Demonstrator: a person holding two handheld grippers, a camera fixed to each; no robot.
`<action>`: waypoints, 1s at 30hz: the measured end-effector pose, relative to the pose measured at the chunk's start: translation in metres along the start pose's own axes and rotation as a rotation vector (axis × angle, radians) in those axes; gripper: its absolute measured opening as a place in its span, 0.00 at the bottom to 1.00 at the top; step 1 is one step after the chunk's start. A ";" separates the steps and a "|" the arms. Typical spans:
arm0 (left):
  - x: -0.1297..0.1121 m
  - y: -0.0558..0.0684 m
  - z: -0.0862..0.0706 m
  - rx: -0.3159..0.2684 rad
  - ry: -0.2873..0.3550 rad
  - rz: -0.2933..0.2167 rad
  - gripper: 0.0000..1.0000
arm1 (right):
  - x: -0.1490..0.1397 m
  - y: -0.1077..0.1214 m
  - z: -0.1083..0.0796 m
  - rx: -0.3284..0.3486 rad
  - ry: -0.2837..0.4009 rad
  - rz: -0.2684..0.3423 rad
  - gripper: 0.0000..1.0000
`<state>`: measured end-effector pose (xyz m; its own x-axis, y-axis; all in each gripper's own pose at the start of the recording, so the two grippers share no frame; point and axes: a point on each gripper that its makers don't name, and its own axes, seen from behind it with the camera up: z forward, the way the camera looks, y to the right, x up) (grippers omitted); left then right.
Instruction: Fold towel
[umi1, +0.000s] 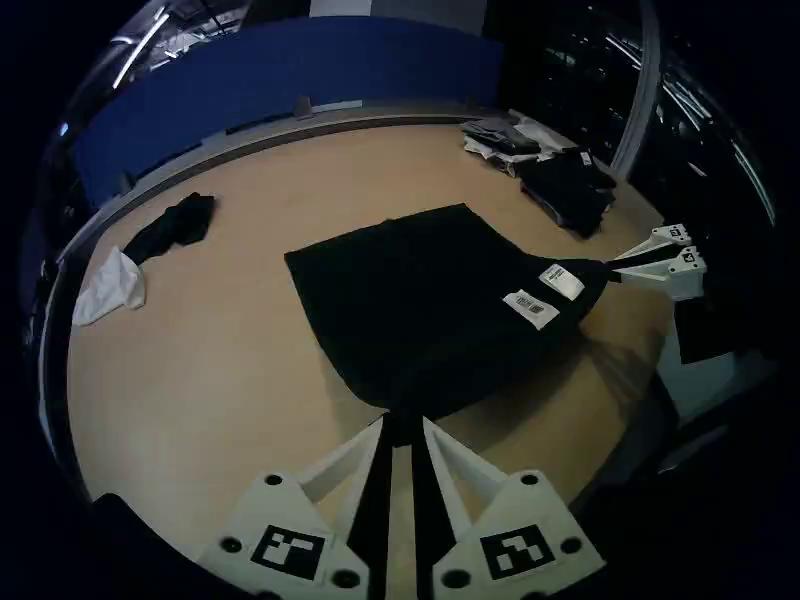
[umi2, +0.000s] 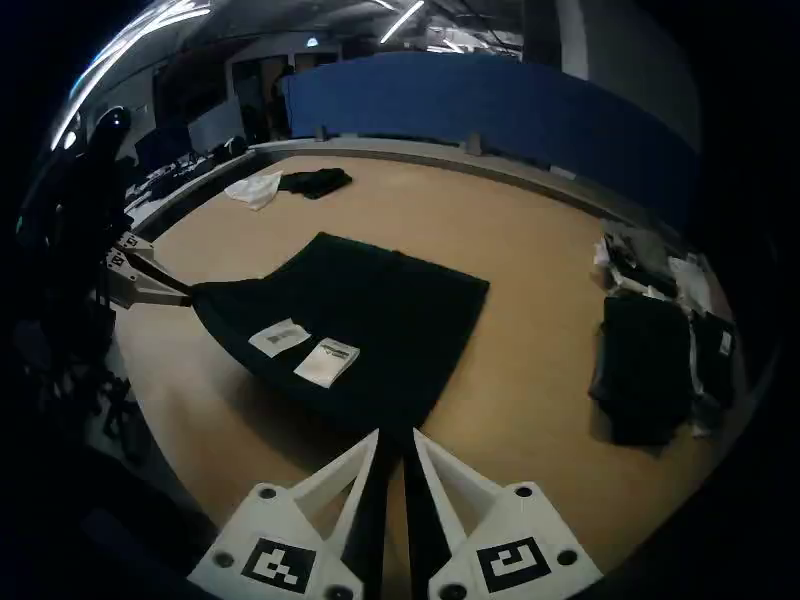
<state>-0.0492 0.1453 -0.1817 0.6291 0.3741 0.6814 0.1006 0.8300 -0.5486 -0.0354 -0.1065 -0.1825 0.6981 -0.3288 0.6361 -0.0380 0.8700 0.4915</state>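
Note:
A dark towel (umi1: 420, 300) (umi2: 380, 310) lies spread on the wooden table (umi1: 220, 370), with two white labels (umi1: 530, 308) (umi2: 327, 362) near its raised edge. My left gripper (umi1: 402, 425) is shut on one near corner, which it holds a little above the table. My right gripper (umi2: 397, 438) is shut on the other corner of that same edge. Each view shows the other gripper off to the side, the right gripper (umi1: 612, 270) and the left gripper (umi2: 180, 290), pinching its corner. The lifted edge sags between them and casts a shadow; the far half rests flat.
A stack of dark folded cloths (umi1: 570, 185) (umi2: 645, 365) sits near one table end. A white cloth (umi1: 112, 285) (umi2: 252, 190) and a crumpled black cloth (umi1: 175, 228) (umi2: 315, 182) lie at the other end. A blue partition (umi1: 280, 80) runs behind the table's far edge.

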 end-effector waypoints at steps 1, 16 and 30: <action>0.003 0.000 -0.002 0.000 0.003 -0.002 0.12 | 0.002 0.000 -0.002 -0.001 0.004 0.000 0.09; 0.023 0.008 -0.028 -0.002 0.026 -0.030 0.12 | 0.024 0.002 -0.030 -0.003 0.043 0.024 0.09; 0.027 0.001 -0.020 0.019 -0.028 -0.081 0.12 | 0.032 0.006 -0.021 -0.004 0.034 0.019 0.09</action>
<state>-0.0166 0.1475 -0.1734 0.5977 0.3169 0.7364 0.1349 0.8657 -0.4820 0.0020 -0.1039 -0.1713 0.7212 -0.2997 0.6246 -0.0488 0.8774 0.4773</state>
